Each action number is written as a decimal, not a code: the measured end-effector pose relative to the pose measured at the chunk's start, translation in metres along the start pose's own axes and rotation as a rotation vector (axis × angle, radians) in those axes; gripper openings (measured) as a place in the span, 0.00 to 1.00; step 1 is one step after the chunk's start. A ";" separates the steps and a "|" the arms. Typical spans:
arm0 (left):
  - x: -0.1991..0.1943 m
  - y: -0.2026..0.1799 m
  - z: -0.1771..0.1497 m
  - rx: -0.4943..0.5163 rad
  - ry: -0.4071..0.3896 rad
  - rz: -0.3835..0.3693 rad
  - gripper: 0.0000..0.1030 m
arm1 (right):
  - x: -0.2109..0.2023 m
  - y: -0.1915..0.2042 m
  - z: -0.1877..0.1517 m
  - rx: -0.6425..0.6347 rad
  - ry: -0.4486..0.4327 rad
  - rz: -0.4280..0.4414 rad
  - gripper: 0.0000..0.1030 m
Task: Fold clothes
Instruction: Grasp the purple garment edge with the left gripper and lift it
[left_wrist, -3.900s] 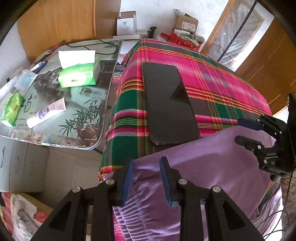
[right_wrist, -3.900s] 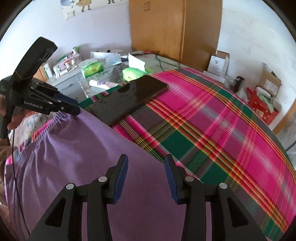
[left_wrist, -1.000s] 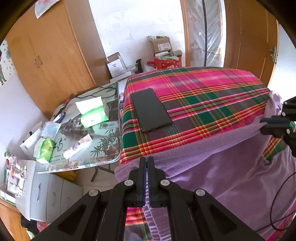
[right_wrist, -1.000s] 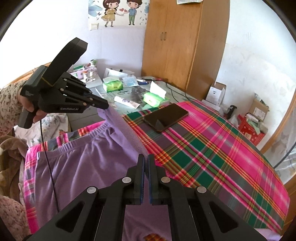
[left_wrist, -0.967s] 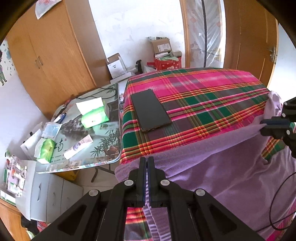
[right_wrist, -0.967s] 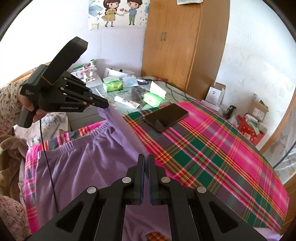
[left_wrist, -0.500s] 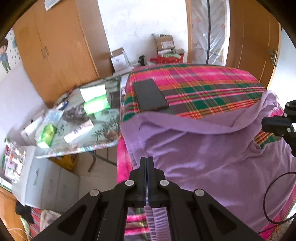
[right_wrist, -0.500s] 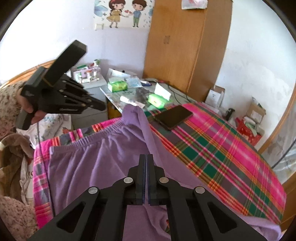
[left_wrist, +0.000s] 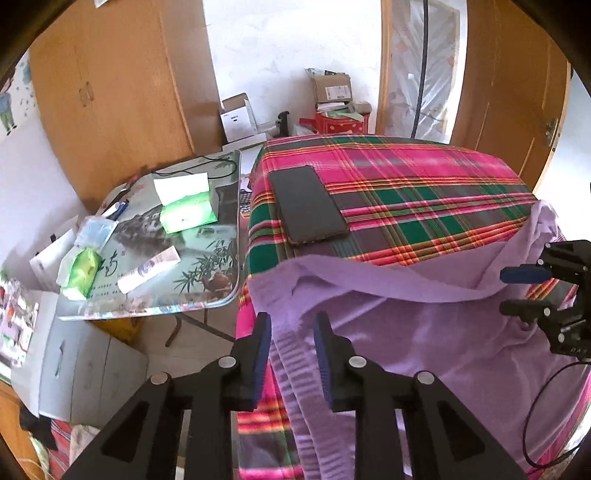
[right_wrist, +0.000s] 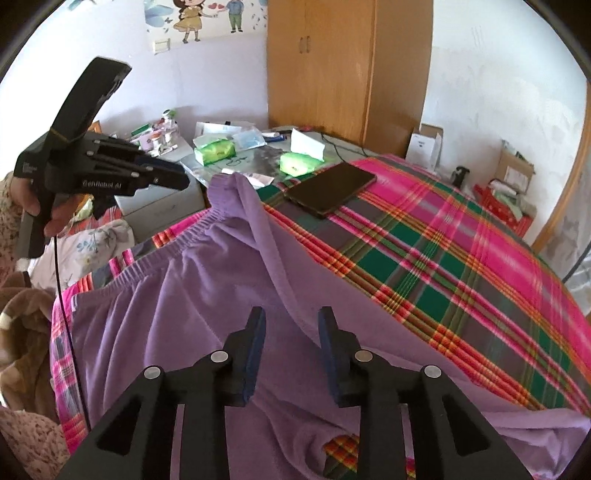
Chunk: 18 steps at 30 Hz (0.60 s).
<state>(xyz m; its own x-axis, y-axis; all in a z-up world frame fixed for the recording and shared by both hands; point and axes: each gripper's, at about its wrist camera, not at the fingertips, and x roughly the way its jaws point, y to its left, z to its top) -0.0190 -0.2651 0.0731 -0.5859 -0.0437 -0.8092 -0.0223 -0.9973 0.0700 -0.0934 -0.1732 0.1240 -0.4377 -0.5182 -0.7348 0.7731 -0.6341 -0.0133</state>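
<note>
Purple trousers (left_wrist: 424, 332) with an elastic waistband (right_wrist: 155, 258) lie on the plaid bedspread (left_wrist: 424, 192). One part is turned over itself, leaving a raised fold (right_wrist: 266, 243). My left gripper (left_wrist: 291, 332) is open just above the garment's left edge, and a strip of cloth hangs below between its fingers without being pinched. In the right wrist view, a hand holds the left gripper (right_wrist: 173, 177) above the waistband corner. My right gripper (right_wrist: 291, 328) is open over the fold; the right gripper (left_wrist: 524, 291) also shows at the cloth's far edge.
A black phone (left_wrist: 308, 203) rests on the bedspread beyond the trousers. Left of the bed stands a glass-topped table (left_wrist: 221, 295) with green tissue packs (left_wrist: 186, 218) and a tube. A white drawer unit (left_wrist: 81, 365), a wooden wardrobe (right_wrist: 347, 66) and cardboard boxes (left_wrist: 330, 88) stand around.
Half a second ago both grippers were shut on the purple cloth. Now both have opened and let go, and the cloth has settled on the bed.
</note>
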 end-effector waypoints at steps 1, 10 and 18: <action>0.004 0.001 0.003 0.008 0.004 0.000 0.24 | 0.003 0.000 0.000 -0.004 0.006 0.000 0.32; 0.028 0.004 0.022 0.076 0.015 -0.004 0.28 | 0.028 -0.002 0.001 -0.052 0.052 0.012 0.42; 0.038 0.003 0.033 0.135 -0.002 -0.007 0.28 | 0.039 -0.008 0.000 -0.043 0.075 0.030 0.42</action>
<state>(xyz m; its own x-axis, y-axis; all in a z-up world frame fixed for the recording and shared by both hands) -0.0683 -0.2677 0.0614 -0.5868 -0.0368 -0.8089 -0.1350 -0.9805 0.1425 -0.1167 -0.1886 0.0958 -0.3802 -0.4912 -0.7837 0.8048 -0.5933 -0.0186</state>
